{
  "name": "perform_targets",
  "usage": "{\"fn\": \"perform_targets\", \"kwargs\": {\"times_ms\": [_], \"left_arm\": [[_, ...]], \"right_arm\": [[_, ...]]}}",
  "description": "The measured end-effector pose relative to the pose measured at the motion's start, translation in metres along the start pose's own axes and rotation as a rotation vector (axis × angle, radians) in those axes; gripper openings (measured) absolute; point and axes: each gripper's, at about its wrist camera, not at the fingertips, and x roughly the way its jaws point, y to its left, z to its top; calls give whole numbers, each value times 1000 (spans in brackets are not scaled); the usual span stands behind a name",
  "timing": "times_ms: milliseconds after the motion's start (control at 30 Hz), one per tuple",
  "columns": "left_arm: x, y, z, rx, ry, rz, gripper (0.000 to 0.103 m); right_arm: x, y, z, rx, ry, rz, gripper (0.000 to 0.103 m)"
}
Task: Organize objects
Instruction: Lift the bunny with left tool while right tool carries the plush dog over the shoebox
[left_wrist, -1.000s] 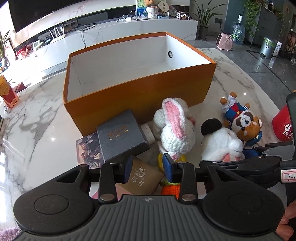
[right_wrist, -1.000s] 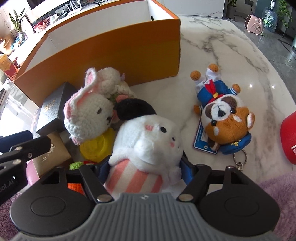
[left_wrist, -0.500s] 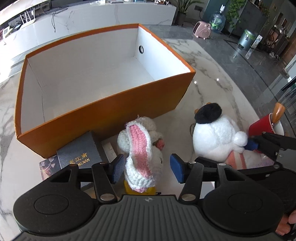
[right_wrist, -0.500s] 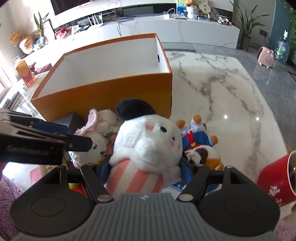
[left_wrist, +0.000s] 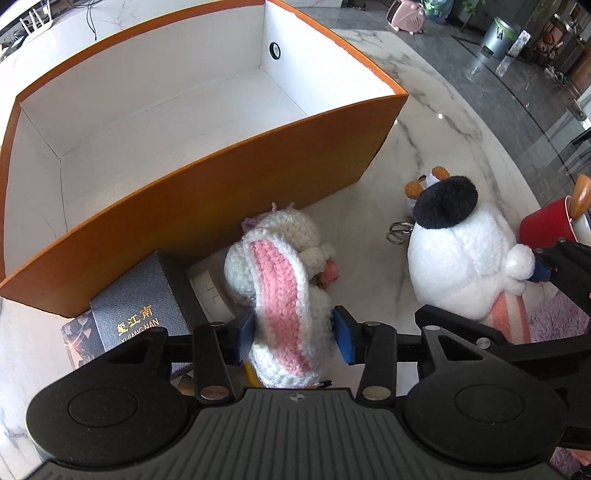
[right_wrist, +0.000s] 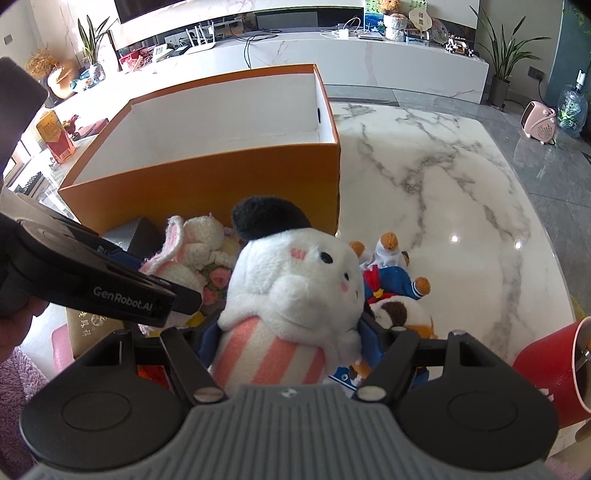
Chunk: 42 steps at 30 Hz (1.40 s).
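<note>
Jaws closing on 1 crochet rabbit (left_wrist: 280, 317), 1 box (left_wrist: 221, 177)

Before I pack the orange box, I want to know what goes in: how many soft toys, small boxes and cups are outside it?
Soft toys: 3 (crochet rabbit, white plush, sailor bear)
Small boxes: 2 (dark grey box, tan box)
Cups: 1 (red cup)
Total: 6
</note>
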Motion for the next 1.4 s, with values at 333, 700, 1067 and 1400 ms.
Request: {"fn": "perform_targets", "kwargs": {"times_ms": [333,700,1067,1400], "left_arm": [[-67,4,-23,-26,-208,-41,43],[-146,45,0,-86,-444,20,42],[-102,107,25,-220,-350,72,42],[-65,114,24,-167,-183,156,43]], "right_arm": [[-25,4,20,-18,-46,60,73],[-43,34,110,-57,-151,241,73],[49,67,173,-36,-75,297,73],[148,69,182,28,205,316,74]]}}
